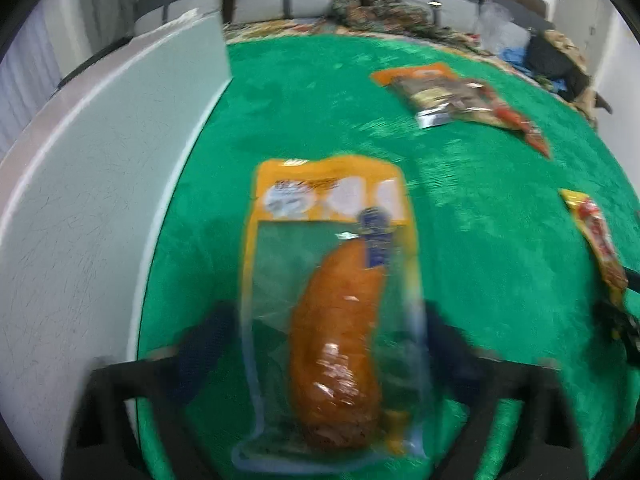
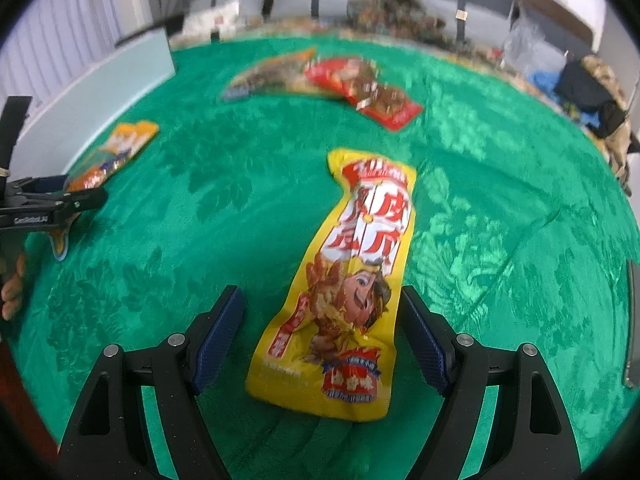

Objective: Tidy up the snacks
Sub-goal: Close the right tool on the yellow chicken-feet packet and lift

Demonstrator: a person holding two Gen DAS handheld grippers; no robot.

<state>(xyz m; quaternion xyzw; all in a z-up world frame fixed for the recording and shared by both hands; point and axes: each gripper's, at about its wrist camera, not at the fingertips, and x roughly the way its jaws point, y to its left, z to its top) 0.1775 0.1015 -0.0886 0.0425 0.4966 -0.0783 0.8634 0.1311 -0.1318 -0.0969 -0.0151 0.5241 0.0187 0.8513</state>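
Green patterned cloth (image 2: 480,168) covered the table, with a pale board (image 1: 100,200) standing along its left edge. Over the left part, the left gripper (image 1: 332,332) had its jaws apart on either side of a sausage packet (image 1: 332,300); blur hid whether the pads pressed the clear wrapper. That packet lay flat, long axis running away from the camera, orange header at the far end. Farther back lay an orange-and-brown packet (image 1: 432,92) overlapping a red packet (image 2: 364,88). To the right, the right gripper (image 2: 320,340) stood with jaws wide, both blue pads (image 2: 218,344) clear of the yellow packet (image 2: 344,288) between them. This packet lay flat, lengthwise away from the camera, leaning slightly right at its far end.
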